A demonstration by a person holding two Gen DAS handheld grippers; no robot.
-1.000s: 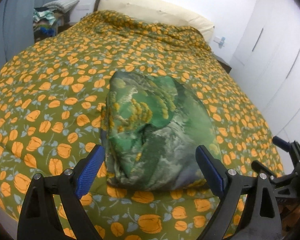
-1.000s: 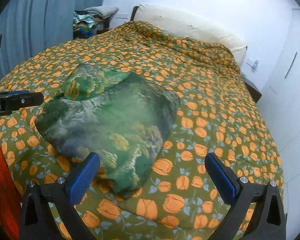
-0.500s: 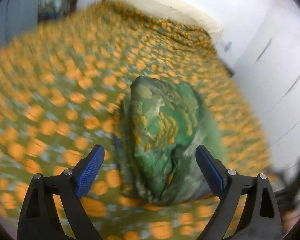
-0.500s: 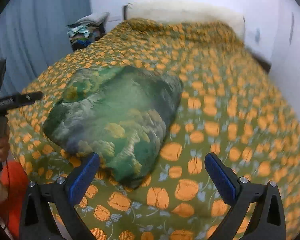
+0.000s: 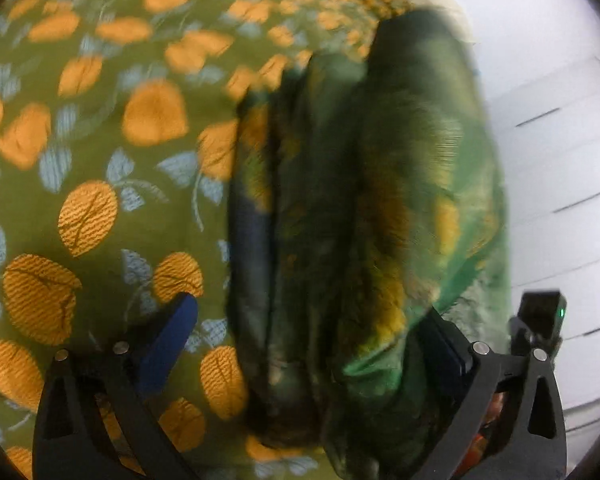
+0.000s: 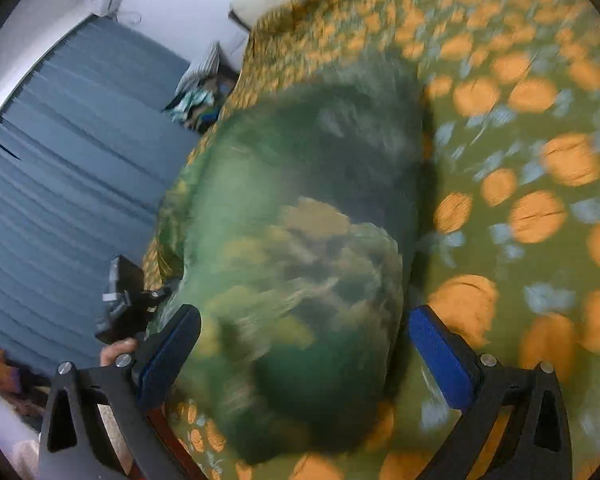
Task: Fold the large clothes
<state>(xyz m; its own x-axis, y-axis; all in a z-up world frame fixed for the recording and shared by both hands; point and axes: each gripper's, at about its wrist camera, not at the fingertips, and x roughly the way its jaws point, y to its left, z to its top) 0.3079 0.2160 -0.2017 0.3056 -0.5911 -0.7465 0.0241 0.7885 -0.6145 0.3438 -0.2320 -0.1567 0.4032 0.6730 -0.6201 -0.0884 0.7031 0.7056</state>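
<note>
Two grippers straddle a folded green garment on the floral bedspread: left gripper still spreading, right gripper wide, neither pinching. Soft, slippery-looking layers likely need grasping at the near edge.

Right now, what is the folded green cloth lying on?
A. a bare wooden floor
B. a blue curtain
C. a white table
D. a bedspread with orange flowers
D: in both views the green cloth rests on the olive bedspread printed with orange flowers; the blue curtain hangs off to the side of the bed.
</note>
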